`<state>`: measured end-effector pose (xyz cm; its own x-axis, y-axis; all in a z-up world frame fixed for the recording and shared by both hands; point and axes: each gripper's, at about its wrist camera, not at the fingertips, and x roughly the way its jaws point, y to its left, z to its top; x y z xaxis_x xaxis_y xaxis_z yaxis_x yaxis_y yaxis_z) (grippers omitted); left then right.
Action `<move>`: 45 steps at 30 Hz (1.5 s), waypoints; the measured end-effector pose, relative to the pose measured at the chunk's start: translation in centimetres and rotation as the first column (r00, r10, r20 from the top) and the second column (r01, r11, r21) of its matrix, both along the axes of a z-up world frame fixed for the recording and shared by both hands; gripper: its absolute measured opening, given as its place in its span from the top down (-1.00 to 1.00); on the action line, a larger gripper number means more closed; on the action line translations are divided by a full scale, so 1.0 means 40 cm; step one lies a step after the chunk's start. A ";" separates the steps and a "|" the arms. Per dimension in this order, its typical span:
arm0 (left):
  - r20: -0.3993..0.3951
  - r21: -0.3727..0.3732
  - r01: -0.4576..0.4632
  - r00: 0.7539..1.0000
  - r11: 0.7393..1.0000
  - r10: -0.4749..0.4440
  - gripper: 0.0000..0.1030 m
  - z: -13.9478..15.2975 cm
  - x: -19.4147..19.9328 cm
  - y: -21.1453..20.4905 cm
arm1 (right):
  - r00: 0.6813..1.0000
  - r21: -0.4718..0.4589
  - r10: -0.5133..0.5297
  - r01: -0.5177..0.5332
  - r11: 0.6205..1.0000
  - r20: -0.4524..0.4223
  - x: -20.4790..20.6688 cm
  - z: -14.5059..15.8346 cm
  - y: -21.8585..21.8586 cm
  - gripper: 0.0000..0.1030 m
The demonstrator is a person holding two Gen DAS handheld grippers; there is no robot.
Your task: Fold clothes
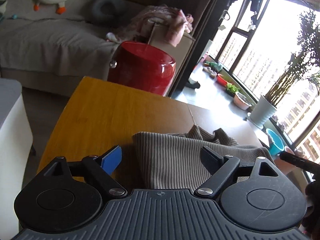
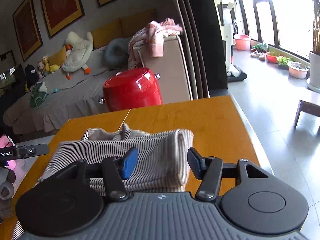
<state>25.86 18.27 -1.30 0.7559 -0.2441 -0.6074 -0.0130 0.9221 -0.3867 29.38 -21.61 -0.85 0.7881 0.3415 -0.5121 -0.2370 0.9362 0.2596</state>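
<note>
Only readable text: "Robot.AI", partly cut off, on the left hand-held gripper (image 2: 24, 151) seen at the edge of the right wrist view. Striped garment (image 1: 180, 160) lies folded on the wooden counter (image 1: 112, 108). Left hand-held gripper (image 1: 162, 158) spread apart over its left edge; right hand-held gripper (image 2: 162, 163) spread apart around its rolled right end. Framed pictures (image 2: 60, 4) show only in right view; potted plant (image 1: 266, 108) only in left. Red stool (image 2: 132, 89) in both

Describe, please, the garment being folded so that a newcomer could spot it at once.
Start at the wooden table in front of the grey sofa. The top lies on its near part, folded, between both open grippers. Thin dark-and-cream stripes set it apart from the pink clothes on the sofa arm and the red stool behind.
</note>
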 end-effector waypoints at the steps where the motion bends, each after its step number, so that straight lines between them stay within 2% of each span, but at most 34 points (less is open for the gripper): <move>1: -0.035 -0.038 -0.006 0.999 0.999 0.004 -0.75 -0.010 0.009 0.016 | 1.000 0.005 -0.001 0.001 1.000 0.001 0.010 0.008 -0.011 -0.17; 3: -0.070 -0.073 -0.008 0.998 0.997 0.003 -0.75 -0.030 0.024 0.025 | 1.000 0.020 -0.001 0.001 1.000 -0.010 0.032 0.014 -0.026 -0.20; 8: -0.095 -0.047 0.032 0.995 0.998 -0.036 -0.78 -0.067 0.074 -0.013 | 0.996 0.063 0.027 -0.022 0.998 -0.087 0.088 -0.019 -0.023 -0.35; 10: -0.080 -0.012 0.055 0.995 0.998 -0.056 -0.78 -0.068 0.094 -0.033 | 0.994 0.014 0.019 -0.018 1.000 -0.105 0.113 -0.044 -0.005 -0.35; 12: -0.074 -0.011 0.073 0.994 0.997 -0.074 -0.76 -0.071 0.115 -0.044 | 0.992 0.001 0.014 -0.014 1.000 -0.126 0.141 -0.067 0.001 -0.35; 16: -0.052 0.015 0.105 0.993 0.994 -0.104 -0.76 -0.078 0.148 -0.066 | 0.985 0.062 0.038 -0.028 0.998 -0.166 0.196 -0.103 -0.003 -0.35; 17: -0.046 0.026 0.111 0.993 0.993 -0.110 -0.68 -0.080 0.156 -0.072 | 0.985 0.082 0.056 -0.042 0.996 -0.166 0.206 -0.109 -0.001 -0.34; 19: -0.039 0.044 0.122 0.992 0.992 -0.121 -0.35 -0.083 0.174 -0.084 | 0.982 0.122 0.090 -0.070 0.990 -0.166 0.226 -0.120 0.004 -0.09; 20: -0.038 0.052 0.127 0.991 0.991 -0.125 -0.04 -0.084 0.184 -0.089 | 0.981 0.121 0.098 -0.079 0.990 -0.165 0.233 -0.119 0.012 0.24; 21: -0.038 0.047 0.132 0.991 0.990 -0.130 0.14 -0.081 0.193 -0.091 | 0.981 0.118 0.105 -0.086 0.989 -0.163 0.240 -0.117 0.020 0.40; 23: -0.026 0.053 0.139 0.990 0.989 -0.137 0.25 -0.065 0.203 -0.094 | 0.980 0.111 0.118 -0.100 0.989 -0.160 0.253 -0.112 0.037 0.52; 25: 0.040 0.060 0.152 0.987 0.987 -0.155 0.36 -0.012 0.159 -0.094 | 0.986 0.114 0.119 -0.106 0.988 -0.117 0.254 -0.073 0.035 0.55; 27: 0.107 0.068 0.165 0.979 0.984 -0.171 0.50 0.040 0.113 -0.093 | 0.988 0.121 0.147 -0.140 0.983 -0.048 0.230 -0.010 0.024 0.58; 30: 0.199 0.087 0.185 0.960 0.979 -0.199 0.53 0.110 0.029 -0.094 | 0.980 0.085 0.193 -0.197 0.977 0.054 0.142 0.081 0.009 0.59; 31: 0.214 0.094 0.195 0.954 0.976 -0.211 0.53 0.120 -0.010 -0.094 | 0.978 0.074 0.199 -0.203 0.976 0.056 0.111 0.082 0.005 0.59; 37: 0.194 0.087 0.220 0.953 0.972 -0.233 0.54 0.096 -0.201 -0.096 | 0.973 0.005 0.228 -0.228 0.974 0.038 -0.080 0.063 -0.019 0.64; 42: 0.153 0.071 0.196 0.967 0.978 -0.204 0.52 0.054 -0.269 -0.077 | 0.968 -0.051 0.251 -0.249 0.967 0.022 -0.238 0.048 -0.038 0.67; 45: 0.101 0.055 0.170 0.979 0.984 -0.174 0.46 0.017 -0.280 -0.060 | 0.976 -0.060 0.219 -0.219 0.974 -0.017 -0.280 0.005 -0.045 0.73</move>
<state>14.67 15.88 -0.61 0.7653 -0.3496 -0.5405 0.1859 0.9239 -0.3344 18.17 -23.42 -0.65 0.6921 0.4730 -0.5452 -0.4355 0.8760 0.2071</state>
